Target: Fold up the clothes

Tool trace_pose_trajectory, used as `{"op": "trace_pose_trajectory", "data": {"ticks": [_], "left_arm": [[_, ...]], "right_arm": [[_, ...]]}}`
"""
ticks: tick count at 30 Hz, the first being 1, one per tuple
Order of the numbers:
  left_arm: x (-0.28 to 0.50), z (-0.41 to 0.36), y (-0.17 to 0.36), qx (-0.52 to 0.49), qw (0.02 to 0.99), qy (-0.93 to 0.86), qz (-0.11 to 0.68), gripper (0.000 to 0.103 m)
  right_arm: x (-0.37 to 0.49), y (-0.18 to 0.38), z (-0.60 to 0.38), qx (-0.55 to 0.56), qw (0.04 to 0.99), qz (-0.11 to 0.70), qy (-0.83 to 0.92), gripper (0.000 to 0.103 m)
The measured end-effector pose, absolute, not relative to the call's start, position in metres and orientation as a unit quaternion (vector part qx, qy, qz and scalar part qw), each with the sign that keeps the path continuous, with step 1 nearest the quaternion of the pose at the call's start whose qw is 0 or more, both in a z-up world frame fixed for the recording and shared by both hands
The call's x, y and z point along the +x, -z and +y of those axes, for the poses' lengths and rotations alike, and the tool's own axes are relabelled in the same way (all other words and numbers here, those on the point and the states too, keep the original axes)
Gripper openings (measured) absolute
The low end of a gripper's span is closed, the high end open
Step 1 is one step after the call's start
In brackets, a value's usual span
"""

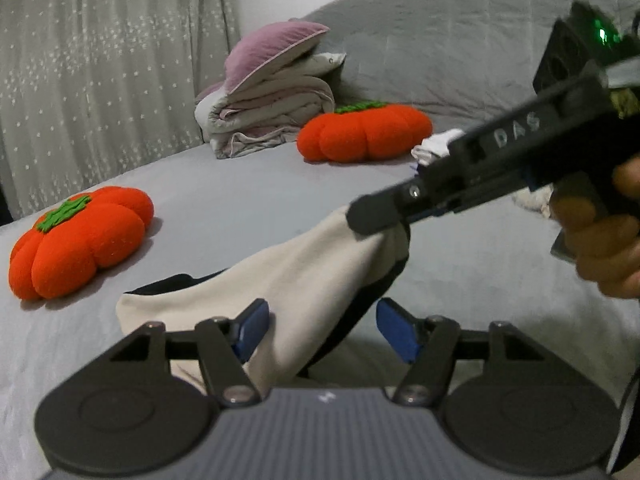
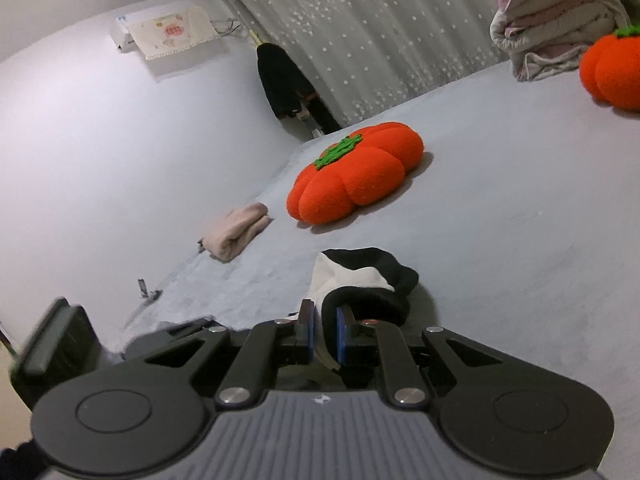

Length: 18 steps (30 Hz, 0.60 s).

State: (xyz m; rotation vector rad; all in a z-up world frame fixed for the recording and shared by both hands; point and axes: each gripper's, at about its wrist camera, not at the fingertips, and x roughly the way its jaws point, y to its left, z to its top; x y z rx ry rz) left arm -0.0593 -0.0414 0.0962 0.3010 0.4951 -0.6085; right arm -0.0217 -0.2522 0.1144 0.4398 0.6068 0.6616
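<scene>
Right gripper (image 2: 324, 334) is clamped on the cream-and-black garment (image 1: 304, 272), pinching one end and holding it up off the bed (image 1: 224, 184), so the cloth hangs in a sloping line from that high pinch down to the sheet. In the left wrist view the gripper comes in from the right with the person's hand (image 1: 600, 236) wrapped round the handle, its tip biting the raised corner. That looks like the reason for the lift: get one end clear so the rest drapes straight and can be laid over.

Left gripper (image 1: 318, 330) is released, blue pads spread wide with the lower run of cloth passing between them but neither pad pressing on it, though the left pad sits just beside the fabric. My read is it stands ready to take a fresh hold lower down.

The garment's long axis runs from the low end near the left gripper, resting on the bed, up and to the right towards the pinched end. Cream face is up, black lining showing underneath and along the edges.

Elsewhere on the bed: an orange pumpkin cushion (image 1: 80, 240) to the left, a second one (image 1: 364, 132) further back, a stack of folded bedding (image 1: 272, 96) against the headboard, all well apart from the work. In the right wrist view a rolled pink cloth (image 2: 236, 230) lies near the bed's edge, possibly one already done
</scene>
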Motion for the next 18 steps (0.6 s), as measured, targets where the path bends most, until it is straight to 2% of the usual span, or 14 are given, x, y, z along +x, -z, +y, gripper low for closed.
{"op": "trace_pose_trajectory", "data": {"ticks": [1,3,4,6,8,18], "left_arm": [[-0.058,-0.045,-0.094,0.149,0.914,0.291,0.242,0.057],[-0.053,-0.049,-0.09,0.153,0.915,0.277,0.25,0.041],[-0.05,-0.05,-0.089,0.153,0.915,0.271,0.255,0.037],[-0.046,-0.05,-0.085,0.151,0.916,0.259,0.268,0.02],[-0.045,-0.044,-0.085,0.147,0.915,0.256,0.274,0.014],[-0.046,-0.037,-0.084,0.133,0.915,0.237,0.3,0.012]], "right_arm": [[-0.022,-0.114,-0.252,0.214,0.876,0.291,-0.32,0.013],[-0.024,-0.114,-0.25,0.218,0.872,0.291,-0.327,0.013],[-0.024,-0.113,-0.249,0.218,0.871,0.291,-0.329,0.013],[-0.026,-0.113,-0.247,0.218,0.87,0.29,-0.334,0.012],[-0.026,-0.112,-0.246,0.219,0.869,0.292,-0.335,0.012],[-0.028,-0.107,-0.234,0.173,0.883,0.301,-0.317,0.013]]}}
